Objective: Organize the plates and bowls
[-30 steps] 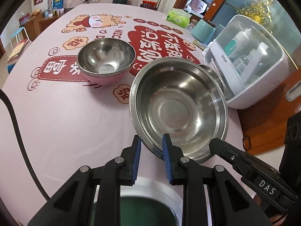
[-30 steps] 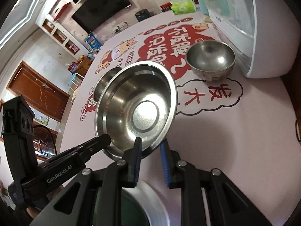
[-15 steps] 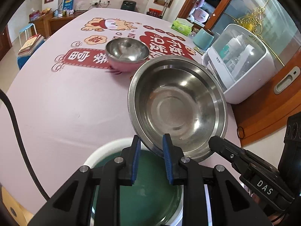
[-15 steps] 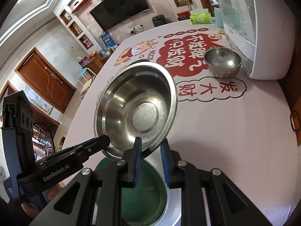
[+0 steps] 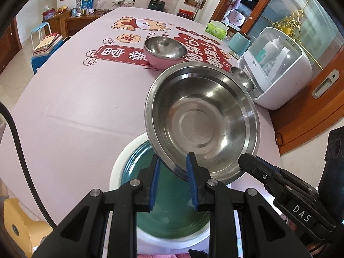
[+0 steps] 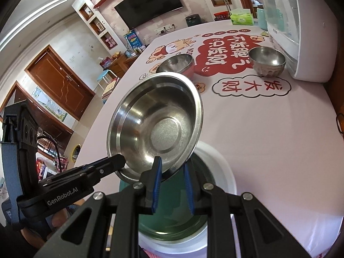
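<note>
Both grippers clamp the same large steel bowl (image 5: pixel 204 124) by its near rim and hold it in the air, tilted, with its inside facing the cameras.

Left gripper (image 5: pixel 173 179): jaws nearly closed, blue pads pressed on either side of the rim at the bowl's lower left edge. The right gripper's black finger meets the rim just to the right of this point.

Right gripper (image 6: pixel 172 182): jaws nearly closed, pads pinching the rim at the bowl's lower right edge. The left gripper's finger reaches the rim just to the left of this point.

Directly below both grippers, and partly covered by the held bowl, a green plate with a wide white rim (image 5: pixel 117 167) lies flat on the pink tablecloth (image 5: pixel 75 107). The bowl's lower edge hangs above the plate; contact between the two cannot be determined.

Ahead of the grippers, beyond the held bowl:
- A pink bowl with a steel lining (image 5: pixel 164 52) stands upright on the red printed lettering.
- A small steel bowl (image 6: pixel 267 61) stands upright further right, just beside a white cabinet with a clear domed lid (image 5: pixel 277 71).

At the far right edge of the table, behind the cabinet, stand a teal canister (image 5: pixel 238 43) and a green tissue pack (image 5: pixel 216 29).
</note>
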A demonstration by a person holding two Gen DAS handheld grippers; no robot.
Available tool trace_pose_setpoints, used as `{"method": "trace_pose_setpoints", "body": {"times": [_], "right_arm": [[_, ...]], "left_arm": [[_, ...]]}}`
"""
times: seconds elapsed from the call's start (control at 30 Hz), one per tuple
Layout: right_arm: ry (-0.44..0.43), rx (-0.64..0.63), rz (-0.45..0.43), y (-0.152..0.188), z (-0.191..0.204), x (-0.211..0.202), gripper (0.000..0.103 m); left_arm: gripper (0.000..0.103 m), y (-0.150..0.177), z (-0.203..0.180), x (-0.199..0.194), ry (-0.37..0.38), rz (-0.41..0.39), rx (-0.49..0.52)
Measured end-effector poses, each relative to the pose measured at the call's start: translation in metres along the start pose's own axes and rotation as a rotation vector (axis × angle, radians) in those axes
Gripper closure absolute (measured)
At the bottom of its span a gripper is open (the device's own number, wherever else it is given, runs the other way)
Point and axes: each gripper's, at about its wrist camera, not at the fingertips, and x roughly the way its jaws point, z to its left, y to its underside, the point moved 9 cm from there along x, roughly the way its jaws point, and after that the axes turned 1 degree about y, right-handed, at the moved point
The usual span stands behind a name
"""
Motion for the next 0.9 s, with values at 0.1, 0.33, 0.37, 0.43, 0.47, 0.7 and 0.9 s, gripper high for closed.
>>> {"method": "trace_pose_setpoints", "body": {"times": [0.1,0.33,0.37,0.43,0.47,0.7,0.9], "right_arm": [[-0.006,-0.010,0.009,0.006,0.008,0.002,0.083],[-0.006,-0.059,0.028,0.009,0.030,0.011,0.083],[-0.006,-0.065,0.027,0.009,0.035,0.012,0.083],[-0.008,-0.077,0.027,0.008,0.047,0.016,0.083],[-0.010,-0.079,0.029,0.009,0.052,0.018,0.083],[-0.026,-0.107,0.055,0.017,0.104,0.040,0.083],[-0.033,-0.110,0.086,0.030,0.144,0.060,0.083]], "left_arm": [[0.080,0.004,0.007,-0.003,-0.008,0.008,-0.003],[0.078,0.011,0.031,-0.014,-0.004,0.005,-0.013],[0.078,0.011,0.034,-0.015,-0.004,0.002,-0.012],[0.077,0.011,0.044,-0.019,-0.002,-0.002,-0.013],[0.076,0.011,0.051,-0.022,-0.001,-0.002,-0.018],[0.076,0.014,0.105,-0.043,-0.011,-0.001,-0.059],[0.076,0.018,0.151,-0.055,-0.027,0.018,-0.066]]}}
